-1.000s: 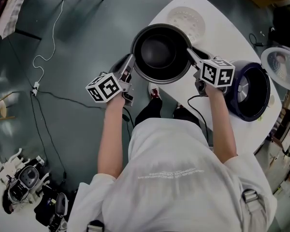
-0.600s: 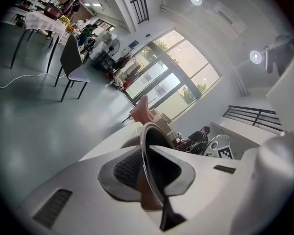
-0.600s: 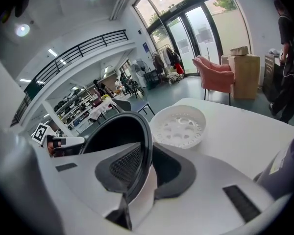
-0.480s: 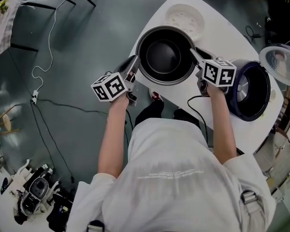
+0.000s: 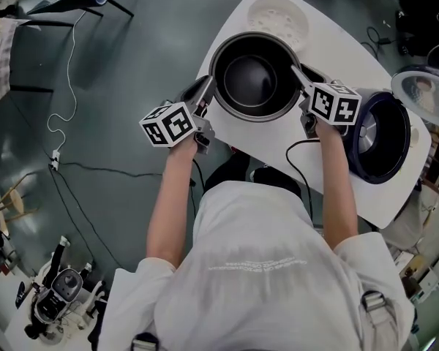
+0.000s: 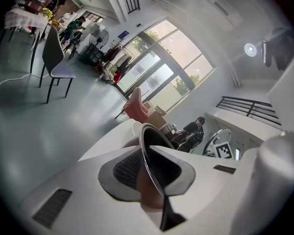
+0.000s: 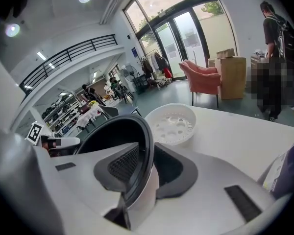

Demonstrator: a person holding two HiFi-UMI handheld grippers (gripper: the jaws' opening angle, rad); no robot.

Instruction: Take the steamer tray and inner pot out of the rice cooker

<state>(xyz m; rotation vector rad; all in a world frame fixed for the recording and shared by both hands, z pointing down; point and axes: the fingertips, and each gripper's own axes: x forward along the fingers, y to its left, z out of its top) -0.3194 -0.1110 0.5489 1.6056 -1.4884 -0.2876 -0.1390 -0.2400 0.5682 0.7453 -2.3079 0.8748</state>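
Note:
The dark round inner pot (image 5: 256,75) is over the near left part of the white table (image 5: 329,42), held by its rim from both sides. My left gripper (image 5: 207,93) is shut on the pot's left rim; in the left gripper view the thin rim (image 6: 148,141) runs between the pads (image 6: 130,168). My right gripper (image 5: 298,75) has the right rim (image 7: 112,131) between its jaws, which are opening while the pads still touch it. The white perforated steamer tray (image 5: 278,17) lies on the table just beyond the pot, also seen as the tray (image 7: 171,124).
The dark blue rice cooker (image 5: 380,137) stands at the table's right end with its lid (image 5: 428,97) swung open. A cable (image 5: 296,159) hangs off the table's near edge. Grey floor with cords lies to the left. People stand far off in the hall.
Both grippers have carried the pot away from the table's near edge, further over the table toward the steamer tray, and slightly lower.

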